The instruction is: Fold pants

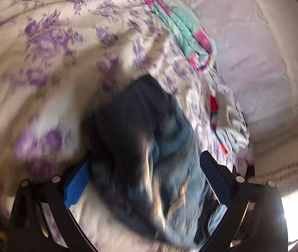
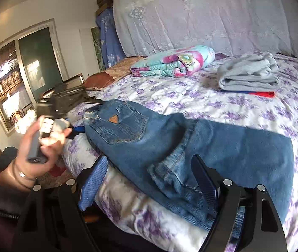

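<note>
The jeans (image 2: 170,142) lie on the bed (image 2: 191,96) with their long axis running left to right — waist by the left hand-held gripper (image 2: 75,130), whose grip I cannot tell, the right hand-held gripper (image 2: 149,180) wide open over the near hem.

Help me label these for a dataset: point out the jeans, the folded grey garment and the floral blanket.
jeans (image 2: 127,124): right wrist view, back pocket.
folded grey garment (image 2: 249,73): right wrist view, top fold.
floral blanket (image 2: 176,62): right wrist view, middle of the bundle.
</note>
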### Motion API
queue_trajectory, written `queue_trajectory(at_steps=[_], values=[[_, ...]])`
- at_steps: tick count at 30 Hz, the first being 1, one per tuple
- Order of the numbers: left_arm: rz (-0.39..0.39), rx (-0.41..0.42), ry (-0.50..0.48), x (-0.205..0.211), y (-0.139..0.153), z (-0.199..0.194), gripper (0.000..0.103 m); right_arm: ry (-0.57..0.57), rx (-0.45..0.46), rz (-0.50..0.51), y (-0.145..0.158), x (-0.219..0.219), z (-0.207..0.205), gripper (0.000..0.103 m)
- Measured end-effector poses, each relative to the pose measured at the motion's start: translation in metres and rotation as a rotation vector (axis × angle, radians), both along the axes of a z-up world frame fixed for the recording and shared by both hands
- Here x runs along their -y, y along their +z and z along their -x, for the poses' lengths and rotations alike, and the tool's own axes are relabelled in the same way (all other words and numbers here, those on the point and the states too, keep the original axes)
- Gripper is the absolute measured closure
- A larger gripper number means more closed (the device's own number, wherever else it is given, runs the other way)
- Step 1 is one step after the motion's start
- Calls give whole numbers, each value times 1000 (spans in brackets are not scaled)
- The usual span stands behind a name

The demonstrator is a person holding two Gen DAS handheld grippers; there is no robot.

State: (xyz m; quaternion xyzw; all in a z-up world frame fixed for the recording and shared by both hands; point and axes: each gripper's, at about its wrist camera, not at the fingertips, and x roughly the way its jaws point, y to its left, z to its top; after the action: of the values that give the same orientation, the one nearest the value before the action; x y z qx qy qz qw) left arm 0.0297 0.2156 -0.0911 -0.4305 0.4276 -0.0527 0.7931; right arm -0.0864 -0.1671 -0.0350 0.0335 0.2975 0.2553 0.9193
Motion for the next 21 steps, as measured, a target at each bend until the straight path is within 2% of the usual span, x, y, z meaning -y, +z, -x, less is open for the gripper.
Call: queue_trajectory(at_steps=[1,2,4,6,8,11,13,16,17,19,20,21], values=[[0,6,10,1,1,-3,10,2,6,-3,0,-1,1,21],[-12,19,11,4,4,-3,18,-2,10,0,0,-2,2,21],[-90,69,-17,18,15,3,33,-20,10,4,-3,2,5,21],[-193,140,-37,26,31,17,57,-48,9,-20,-5,13,9,21],[-262,197,-66,35,48,26,65,-103,14,-52,-4,34,12,21],[-403,316,-144,74,91,42,67,-218,25,-89,2,75,17,21],[-488,422,-242,118,123,57,67,-299,42,-118,8,105,21,21],[-606,556,-436,198,150,87,67,-430,77,-166,18,153,34,21],[-651,584,-498,225,151,96,67,-470,85,-169,19,166,39,21],[-741,593,-656,286,129,110,63,-540,81,-162,17,188,48,21],[-762,573,-729,310,113,109,58,-562,69,-160,14,197,50,21],[-757,520,-862,340,84,108,52,-584,54,-166,9,205,54,21]])
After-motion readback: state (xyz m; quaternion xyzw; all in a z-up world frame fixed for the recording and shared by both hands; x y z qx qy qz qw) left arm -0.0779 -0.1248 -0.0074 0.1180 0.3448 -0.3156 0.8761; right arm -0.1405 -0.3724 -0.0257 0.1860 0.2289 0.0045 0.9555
